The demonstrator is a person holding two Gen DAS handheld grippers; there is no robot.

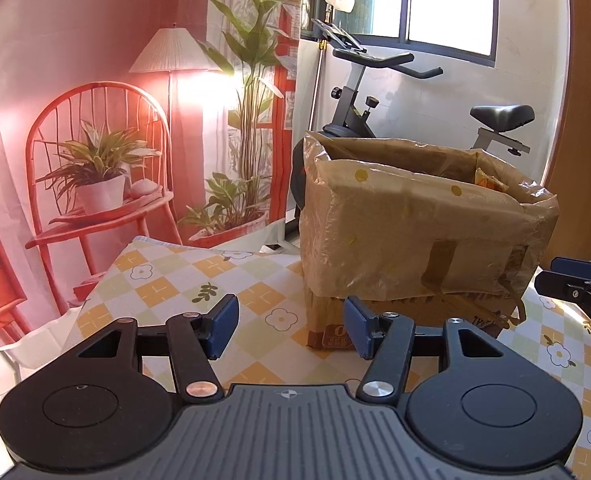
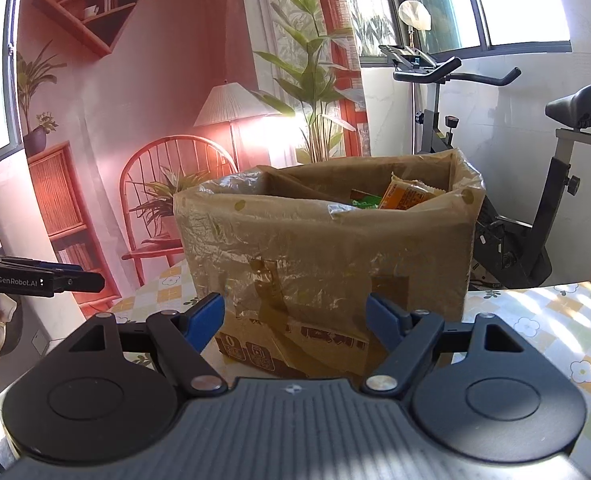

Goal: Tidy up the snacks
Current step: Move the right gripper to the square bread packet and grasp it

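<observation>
Left gripper (image 1: 291,326): jaws apart, nothing between the blue pads (image 1: 226,322), aimed slightly down over the checked tablecloth (image 1: 167,280), box (image 1: 415,232) just ahead and to the right, standing on the cloth, wrapped in brownish plastic film, top open

Right gripper (image 2: 295,318): jaws apart, wider than the left, empty, box (image 2: 327,248) directly ahead and near, spanning the gap between the pads (image 2: 207,316); snack packets (image 2: 405,196) inside the box at its far right corner, orange one leaning over a green one (image 2: 365,201); exercise bike (image 2: 535,216) beyond the box to the right
</observation>
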